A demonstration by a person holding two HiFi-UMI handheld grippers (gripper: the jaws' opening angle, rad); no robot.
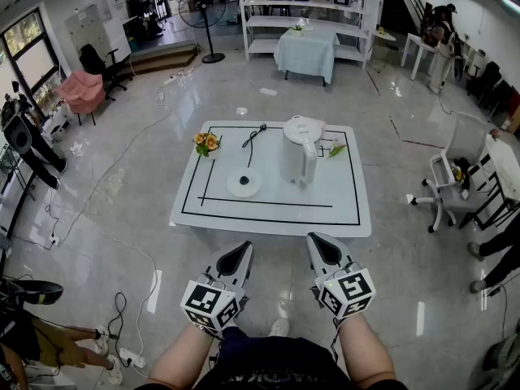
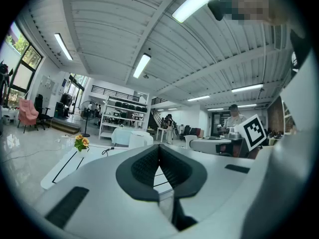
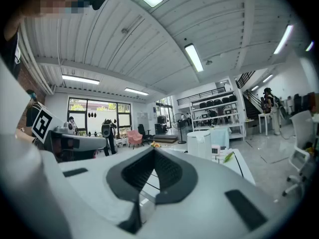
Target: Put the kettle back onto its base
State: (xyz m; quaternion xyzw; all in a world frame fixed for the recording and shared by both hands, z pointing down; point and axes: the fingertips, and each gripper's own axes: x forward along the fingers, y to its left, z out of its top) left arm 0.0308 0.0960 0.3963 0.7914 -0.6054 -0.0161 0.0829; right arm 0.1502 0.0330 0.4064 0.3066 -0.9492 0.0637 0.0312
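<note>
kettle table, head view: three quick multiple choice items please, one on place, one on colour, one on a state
1. Where is the kettle relative to its base?
A) on it
B) on the table, right of it
C) on the floor

2. What colour are the flowers?
A) yellow-orange
B) blue
C) purple

3. How are the left gripper and right gripper?
A) both open
B) both shut, empty
C) left shut on the kettle

Answers: 1 B, it stands apart from the round base; 2 A, the blooms show yellow-orange; 3 B, each gripper view shows jaws together, nothing between.
</note>
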